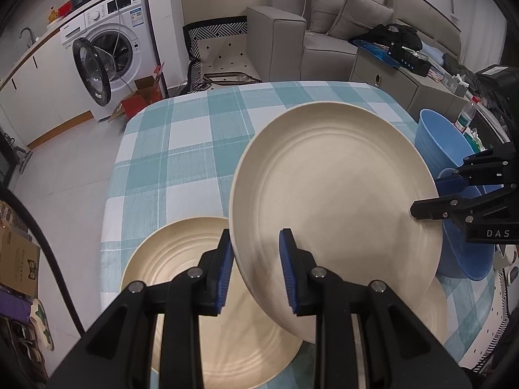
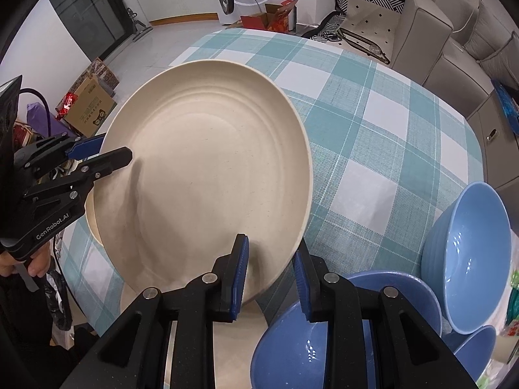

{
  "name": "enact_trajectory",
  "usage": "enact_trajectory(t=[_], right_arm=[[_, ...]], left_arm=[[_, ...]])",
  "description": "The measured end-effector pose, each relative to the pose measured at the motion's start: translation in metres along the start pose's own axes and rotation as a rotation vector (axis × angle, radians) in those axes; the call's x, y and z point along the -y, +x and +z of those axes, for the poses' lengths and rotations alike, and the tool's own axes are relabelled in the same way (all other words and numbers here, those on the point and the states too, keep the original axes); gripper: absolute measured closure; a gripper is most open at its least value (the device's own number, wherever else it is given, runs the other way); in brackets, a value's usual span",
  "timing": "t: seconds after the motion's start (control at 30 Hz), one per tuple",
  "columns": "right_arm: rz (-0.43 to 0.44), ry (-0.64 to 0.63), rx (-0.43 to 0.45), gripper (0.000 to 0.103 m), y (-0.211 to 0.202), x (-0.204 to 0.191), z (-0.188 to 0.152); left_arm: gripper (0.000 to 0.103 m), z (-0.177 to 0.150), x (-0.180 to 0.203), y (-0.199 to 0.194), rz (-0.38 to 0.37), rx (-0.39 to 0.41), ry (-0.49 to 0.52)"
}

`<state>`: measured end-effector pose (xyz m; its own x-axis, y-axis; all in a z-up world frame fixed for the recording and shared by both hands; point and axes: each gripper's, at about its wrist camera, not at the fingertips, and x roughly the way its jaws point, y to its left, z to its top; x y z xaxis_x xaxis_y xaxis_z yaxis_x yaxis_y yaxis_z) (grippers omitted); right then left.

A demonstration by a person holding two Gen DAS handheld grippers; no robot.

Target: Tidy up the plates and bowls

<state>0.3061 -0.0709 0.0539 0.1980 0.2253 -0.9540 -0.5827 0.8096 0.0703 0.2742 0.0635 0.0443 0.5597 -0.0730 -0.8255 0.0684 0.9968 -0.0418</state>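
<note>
A cream plate (image 1: 334,188) (image 2: 207,168) hangs tilted above the checked tablecloth (image 1: 181,136) (image 2: 389,123), held from two sides. My left gripper (image 1: 256,243) (image 2: 112,152) is shut on its near rim. On the opposite rim my right gripper (image 2: 272,249) (image 1: 428,196) is shut too. A second cream plate (image 1: 181,278) (image 2: 90,220) lies flat on the table below, partly hidden. Several blue bowls (image 2: 467,259) (image 1: 434,136) stand or lean at the table's right side, one (image 2: 292,350) just under my right gripper.
A washing machine (image 1: 107,55) with its door open stands beyond the table's far left corner. Red and brown cardboard boxes (image 1: 142,97) sit on the floor nearby. A grey sofa (image 1: 292,39) and a cluttered cabinet (image 1: 389,71) lie behind. A hand (image 2: 35,265) grips the left tool.
</note>
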Motion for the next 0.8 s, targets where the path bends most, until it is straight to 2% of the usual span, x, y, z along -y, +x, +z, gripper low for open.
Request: enact_trajectory(t=[0.8], right_arm=[[0.017,-0.046,0.007,0.075,-0.007,-0.026,-0.029]], left_arm=[[0.077,-0.034,-0.002,-0.014,0.003,-0.018,-0.03]])
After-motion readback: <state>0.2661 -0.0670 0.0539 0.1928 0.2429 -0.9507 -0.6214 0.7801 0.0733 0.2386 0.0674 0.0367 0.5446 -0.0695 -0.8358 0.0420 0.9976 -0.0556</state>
